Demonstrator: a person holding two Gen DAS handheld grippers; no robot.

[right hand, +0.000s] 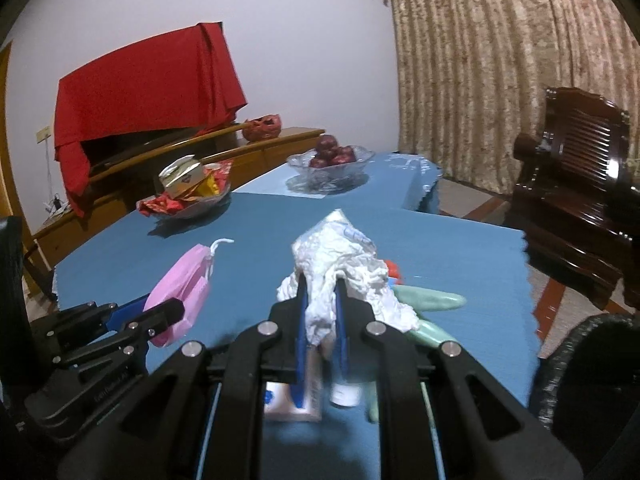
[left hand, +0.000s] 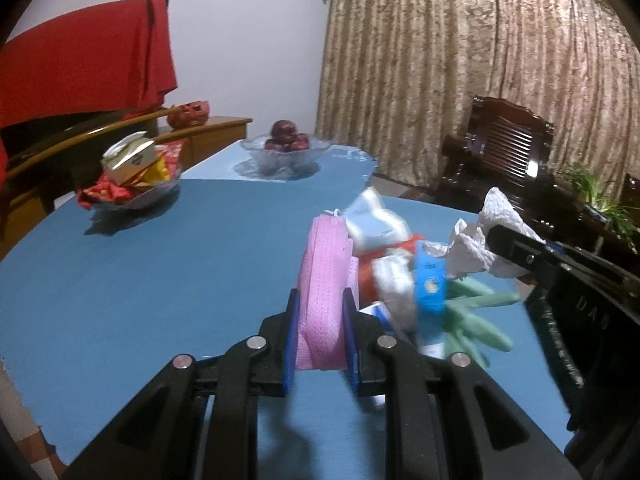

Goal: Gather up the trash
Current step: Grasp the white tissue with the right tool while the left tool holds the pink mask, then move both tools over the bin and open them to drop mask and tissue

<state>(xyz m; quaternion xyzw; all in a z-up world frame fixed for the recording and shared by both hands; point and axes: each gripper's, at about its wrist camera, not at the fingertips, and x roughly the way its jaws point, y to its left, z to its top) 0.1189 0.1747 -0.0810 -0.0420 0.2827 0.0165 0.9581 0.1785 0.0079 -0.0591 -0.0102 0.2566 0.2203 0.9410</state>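
Note:
My left gripper (left hand: 320,300) is shut on a folded pink face mask (left hand: 324,276), held above the blue tablecloth (left hand: 140,280). The same pink mask (right hand: 182,288) shows at the left of the right wrist view, in the left gripper (right hand: 160,312). My right gripper (right hand: 320,284) is shut on a crumpled white tissue (right hand: 344,276), lifted off the table. That tissue (left hand: 492,236) shows at the right of the left wrist view, in the right gripper. Under them lies a heap of trash: a green glove (left hand: 476,320), a blue wrapper (left hand: 430,284), a red scrap (left hand: 368,272) and white papers (left hand: 394,288).
A glass bowl of snack packets (left hand: 132,184) and a glass bowl of red fruit (left hand: 286,148) stand on the far part of the table. A dark wooden chair (left hand: 504,148) stands at the right by the curtain. A wooden sideboard with a red cloth (left hand: 80,64) lies behind.

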